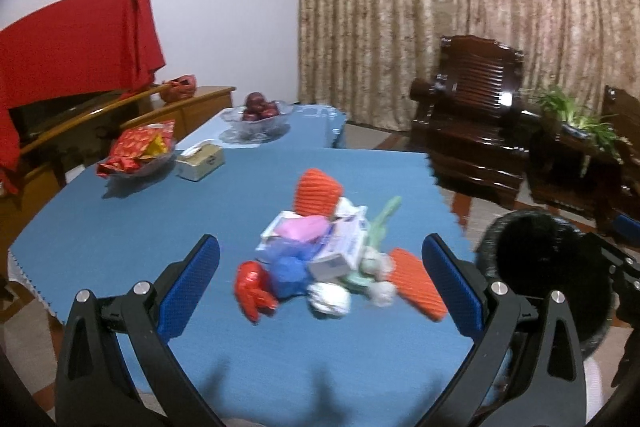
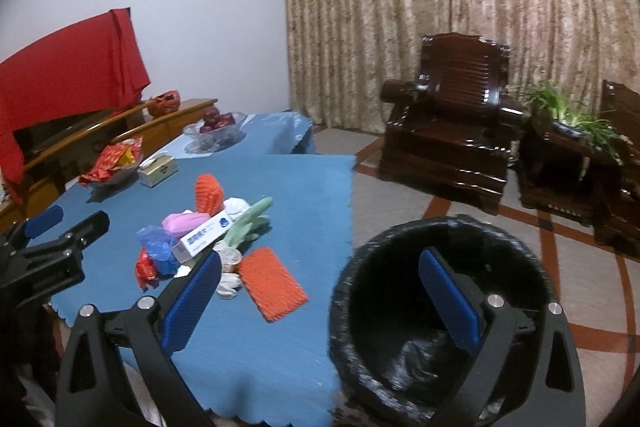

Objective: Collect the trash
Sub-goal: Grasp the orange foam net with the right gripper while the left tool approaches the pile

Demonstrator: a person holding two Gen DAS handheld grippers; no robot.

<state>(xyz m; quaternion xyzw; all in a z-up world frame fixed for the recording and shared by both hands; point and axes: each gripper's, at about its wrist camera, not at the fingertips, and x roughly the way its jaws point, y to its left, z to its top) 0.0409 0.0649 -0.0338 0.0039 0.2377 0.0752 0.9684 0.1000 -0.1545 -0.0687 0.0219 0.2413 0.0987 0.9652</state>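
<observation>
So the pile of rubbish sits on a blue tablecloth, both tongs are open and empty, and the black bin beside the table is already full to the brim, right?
Not quite: the black bin looks nearly empty; the right wrist view shows its dark liner far down inside. The rest holds: the pile of rubbish sits on the blue tablecloth, and both the left tongs and right tongs are open and empty.

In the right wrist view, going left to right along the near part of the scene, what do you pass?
Left gripper → red wrapper → white box → flat orange foam net → black-lined bin → dark wooden side table with the plant.
</observation>
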